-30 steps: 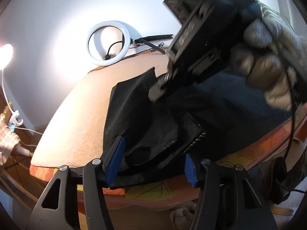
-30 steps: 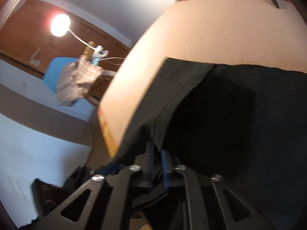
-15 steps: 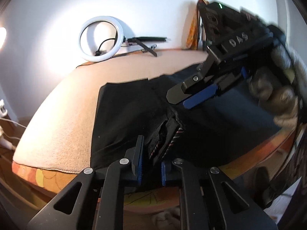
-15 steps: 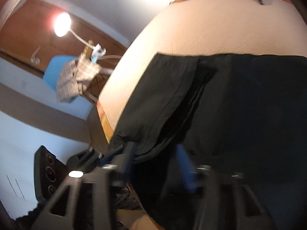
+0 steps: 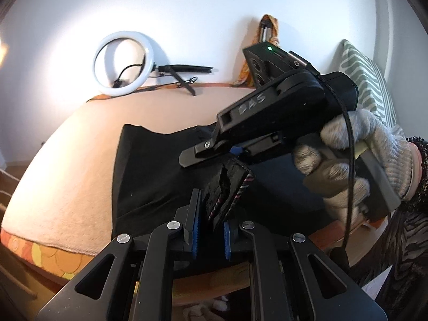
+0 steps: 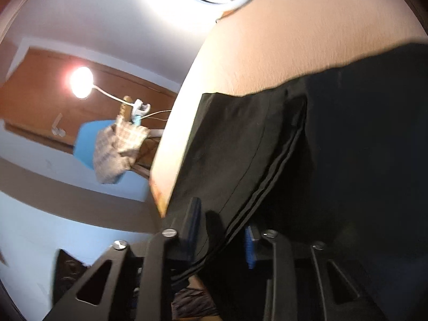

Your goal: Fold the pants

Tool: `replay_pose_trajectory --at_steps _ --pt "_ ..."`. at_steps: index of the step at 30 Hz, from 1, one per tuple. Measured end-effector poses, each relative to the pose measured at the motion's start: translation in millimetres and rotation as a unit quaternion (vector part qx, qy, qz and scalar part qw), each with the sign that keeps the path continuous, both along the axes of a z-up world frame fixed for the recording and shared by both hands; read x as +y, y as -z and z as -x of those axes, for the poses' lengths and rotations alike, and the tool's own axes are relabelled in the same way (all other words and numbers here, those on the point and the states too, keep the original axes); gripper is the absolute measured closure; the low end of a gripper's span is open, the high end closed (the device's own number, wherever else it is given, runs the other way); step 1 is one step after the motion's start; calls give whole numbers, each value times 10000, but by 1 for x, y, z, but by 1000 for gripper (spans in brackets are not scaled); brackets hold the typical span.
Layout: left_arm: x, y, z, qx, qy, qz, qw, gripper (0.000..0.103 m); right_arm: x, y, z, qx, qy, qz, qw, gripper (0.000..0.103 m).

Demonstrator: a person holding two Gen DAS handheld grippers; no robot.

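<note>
Black pants [image 5: 149, 165] lie on a peach-covered bed [image 5: 88, 123]. My left gripper [image 5: 210, 230] is shut on a bunched waistband with a striped inner band [image 5: 227, 195], held just above the bed's near edge. The right gripper [image 5: 214, 157], held by a gloved hand, hovers over the same bunch. In the right wrist view the pants [image 6: 334, 147] fill the right side. The right gripper [image 6: 222, 238] has its jaws apart around a fold of the fabric edge near the bed's corner.
A ring light [image 5: 123, 64] on a small tripod stands at the bed's far edge by the white wall. A striped pillow [image 5: 366, 80] lies at the right. A lamp [image 6: 80, 81] and a blue chair with a checked cloth [image 6: 115, 144] stand beside the bed.
My left gripper closed on the bunched waistband. My right gripper opened and let go of the fabric, then swung over the bunch held by the left.
</note>
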State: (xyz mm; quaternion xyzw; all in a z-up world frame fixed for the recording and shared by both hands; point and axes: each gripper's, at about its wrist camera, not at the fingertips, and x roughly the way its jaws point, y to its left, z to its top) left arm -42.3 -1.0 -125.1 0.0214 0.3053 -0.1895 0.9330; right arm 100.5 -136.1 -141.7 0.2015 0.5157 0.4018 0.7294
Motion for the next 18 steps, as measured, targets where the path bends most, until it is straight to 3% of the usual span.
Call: replay_pose_trajectory --at_steps 2,8,10,15,18 --pt "-3 -2 -7 -31 85 9 10000 91 -4 -11 5 -300 66 153 9994 94" --pt "-24 -5 -15 43 419 57 9991 91 -23 -41 19 -1045 202 658 9921 101" --pt "-33 -10 -16 88 573 115 9983 85 -34 -45 21 -1134 266 738 9905 102" --pt "-30 -27 -10 230 900 663 9935 56 -73 -51 26 -1191 608 870 9872 102" --pt "-19 -37 -9 87 891 782 9929 51 -100 -52 28 -1167 851 902 9854 102"
